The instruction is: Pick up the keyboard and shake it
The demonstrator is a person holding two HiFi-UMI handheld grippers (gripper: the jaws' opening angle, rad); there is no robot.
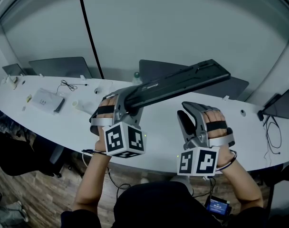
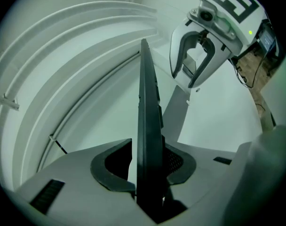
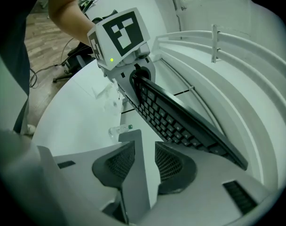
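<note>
The black keyboard [image 1: 178,82] is lifted off the white table [image 1: 63,122] and slants up to the right. My left gripper [image 1: 128,103] is shut on its left end. In the left gripper view the keyboard [image 2: 145,121] stands edge-on, pinched between the pads [image 2: 178,161]. My right gripper [image 1: 187,121] hovers to the right below the keyboard, open, with nothing between its fingers. In the right gripper view the keyboard [image 3: 180,121] shows its keys above and to the right of the open right gripper [image 3: 144,161], apart from it. The left gripper's marker cube [image 3: 119,34] is at the far end.
Dark grey mats [image 1: 61,66] [image 1: 237,87] lie at the back of the table. A white box [image 1: 47,100] and small items sit at the left. A small bottle [image 3: 120,130] lies on the table. A black cable [image 1: 90,32] hangs down; wires [image 1: 273,132] trail at the right.
</note>
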